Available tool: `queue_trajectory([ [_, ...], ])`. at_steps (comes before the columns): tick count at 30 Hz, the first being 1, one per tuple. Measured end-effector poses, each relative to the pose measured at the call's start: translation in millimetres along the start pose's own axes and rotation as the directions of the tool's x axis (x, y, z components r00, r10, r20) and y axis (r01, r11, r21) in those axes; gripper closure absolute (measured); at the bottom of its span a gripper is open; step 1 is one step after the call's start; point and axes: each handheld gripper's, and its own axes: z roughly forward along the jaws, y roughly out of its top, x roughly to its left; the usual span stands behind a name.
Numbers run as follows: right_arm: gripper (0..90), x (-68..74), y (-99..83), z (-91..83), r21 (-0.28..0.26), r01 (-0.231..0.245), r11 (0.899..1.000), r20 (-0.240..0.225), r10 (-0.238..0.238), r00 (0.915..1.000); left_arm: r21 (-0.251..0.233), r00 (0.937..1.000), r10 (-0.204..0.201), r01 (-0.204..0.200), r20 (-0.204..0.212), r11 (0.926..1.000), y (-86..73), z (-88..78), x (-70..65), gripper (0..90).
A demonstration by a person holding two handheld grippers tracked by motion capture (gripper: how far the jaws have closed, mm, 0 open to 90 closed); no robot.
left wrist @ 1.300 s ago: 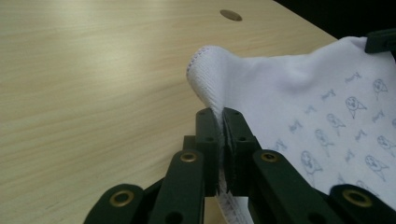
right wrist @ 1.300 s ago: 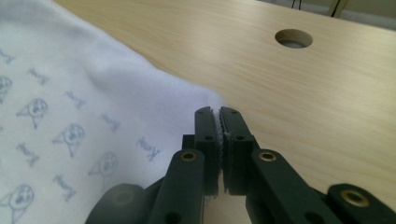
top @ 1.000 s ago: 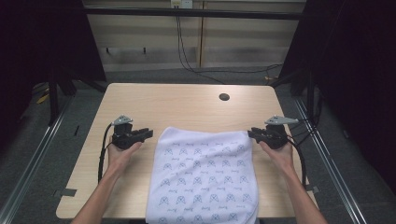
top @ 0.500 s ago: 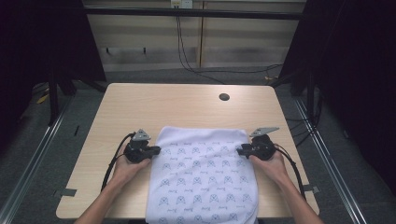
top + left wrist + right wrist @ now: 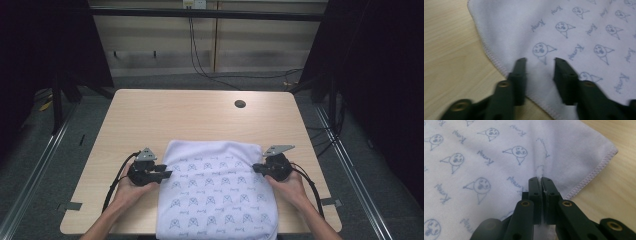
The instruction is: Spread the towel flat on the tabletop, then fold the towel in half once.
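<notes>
Right gripper [image 5: 541, 178] is clamped on a pinch of the white printed cloth [image 5: 215, 195] near its right edge. Left gripper [image 5: 538, 60] has just been opening, jaws narrowly apart over the left edge. Both hands lie low, pointing inward. The cloth lies flat on the counter [image 5: 175, 115], long axis running toward the person, its near end overhanging.

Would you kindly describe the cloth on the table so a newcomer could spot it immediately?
On the light wooden table, look at the near edge between the two hand-held grippers. The white cloth lies there, overhanging that edge, and stands out by its repeating blue cartoon faces and script lettering.
</notes>
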Motion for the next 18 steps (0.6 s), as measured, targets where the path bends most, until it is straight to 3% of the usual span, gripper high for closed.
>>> queue_trajectory([
  [1,87.2,-0.3,-3.3,-3.1,0.000,0.001,1.000,0.001,-0.001,1.0000,0.005,0.9999,0.000,0.000,0.012,1.0000,-0.7,-0.6,0.5,85.3],
  [2,87.1,0.0,-6.9,-6.1,-0.002,-0.010,1.000,-0.010,0.010,0.9999,0.009,0.9995,-0.008,0.007,0.032,0.9999,-1.5,-1.3,0.4,89.1],
  [5,86.4,5.0,-17.1,-16.5,0.011,-0.030,0.999,-0.042,0.031,0.9986,0.029,0.9963,-0.012,0.010,0.085,0.9995,-5.4,-5.6,-7.4,89.7],
  [7,80.3,10.8,-23.6,-23.7,0.019,-0.033,0.999,-0.051,0.034,0.9981,0.039,0.9895,-0.030,0.024,0.141,0.9989,-10.1,-10.0,-12.6,87.0],
  [9,67.9,15.4,-29.0,-29.8,0.023,-0.049,0.999,-0.059,0.050,0.9970,0.035,0.9876,-0.035,0.030,0.153,0.9989,-13.0,-14.7,-18.3,73.7],
  [11,63.8,14.8,-30.0,-36.0,-0.010,-0.032,0.999,-0.031,0.032,0.9990,0.006,0.9891,-0.027,0.026,0.145,0.9996,-11.5,-20.1,-19.6,65.6],
  [12,63.8,10.4,-28.6,-39.1,-0.038,-0.051,0.998,-0.035,0.049,0.9982,-0.022,0.9900,-0.036,0.039,0.136,0.9990,-9.0,-22.7,-16.8,63.7],
  [14,65.9,-1.2,-23.3,-43.6,-0.083,-0.081,0.993,-0.024,0.079,0.9965,-0.074,0.9903,-0.053,0.063,0.128,0.9953,-2.3,-25.7,-7.3,67.5],
  [16,66.7,-13.5,-16.4,-45.8,-0.126,-0.101,0.987,-0.002,0.101,0.9949,-0.108,0.9942,-0.079,0.086,0.073,0.9904,5.0,-24.3,4.4,68.6],
  [18,66.4,-26.7,-7.9,-41.7,-0.119,-0.101,0.988,0.038,0.106,0.9936,-0.125,0.9932,-0.105,0.110,0.051,0.9860,11.6,-19.9,16.8,66.1],
])
